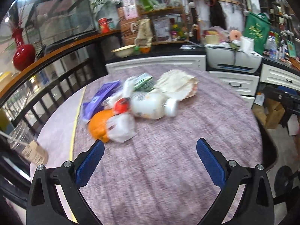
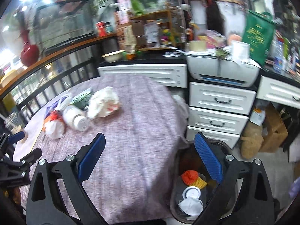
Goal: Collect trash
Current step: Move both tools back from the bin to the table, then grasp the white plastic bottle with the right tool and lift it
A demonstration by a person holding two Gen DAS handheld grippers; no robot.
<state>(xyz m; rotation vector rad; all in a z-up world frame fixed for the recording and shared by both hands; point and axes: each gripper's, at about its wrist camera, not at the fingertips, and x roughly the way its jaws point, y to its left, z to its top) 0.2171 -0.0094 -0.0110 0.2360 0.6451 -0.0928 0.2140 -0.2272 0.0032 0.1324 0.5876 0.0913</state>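
Note:
A heap of trash lies on the mauve tablecloth. It holds a white bottle on its side, a crumpled paper bag, a green-and-white carton, a purple wrapper, an orange piece and a white plastic bag. My left gripper is open and empty, just short of the heap. My right gripper is open and empty over the table's right edge, its right finger above a dark bin. The heap lies far left of it. The left gripper shows at the left edge.
The bin holds an orange net, a round lid and a white mask. A clear plastic cup with a straw stands at the table's left edge. White drawers and a printer stand behind the table. A railing runs along the left.

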